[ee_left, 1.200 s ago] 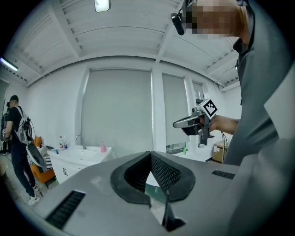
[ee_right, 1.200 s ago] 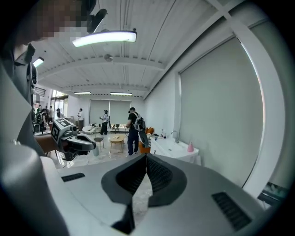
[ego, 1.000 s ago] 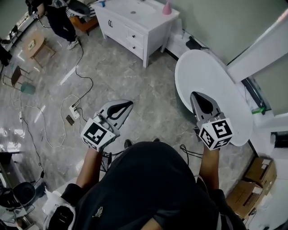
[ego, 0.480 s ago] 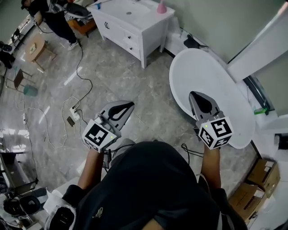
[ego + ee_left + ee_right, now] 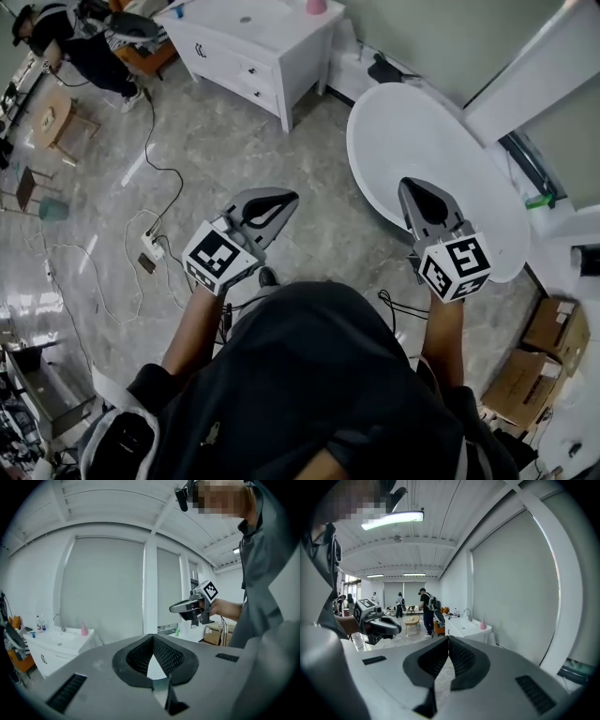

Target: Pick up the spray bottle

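Observation:
I cannot make out a spray bottle for certain. A small green bottle (image 5: 534, 201) stands on the sill at the right, also seen as the green bottle (image 5: 177, 632) far off. A pink bottle (image 5: 316, 6) sits on the white vanity (image 5: 246, 42). My left gripper (image 5: 279, 200) hangs over the grey floor, jaws shut and empty, tips meeting in the left gripper view (image 5: 152, 636). My right gripper (image 5: 413, 190) is over the near edge of the round white table (image 5: 441, 141), shut and empty, tips together in the right gripper view (image 5: 448, 638).
A power strip with cables (image 5: 150, 246) lies on the floor at the left. A person (image 5: 66, 37) stands by a small wooden table at the top left. Cardboard boxes (image 5: 544, 356) sit at the lower right. A white column (image 5: 525, 66) rises beside the table.
My left gripper has moved forward and somewhat to the right over the floor. The right gripper stays over the table's edge. Both remain shut.

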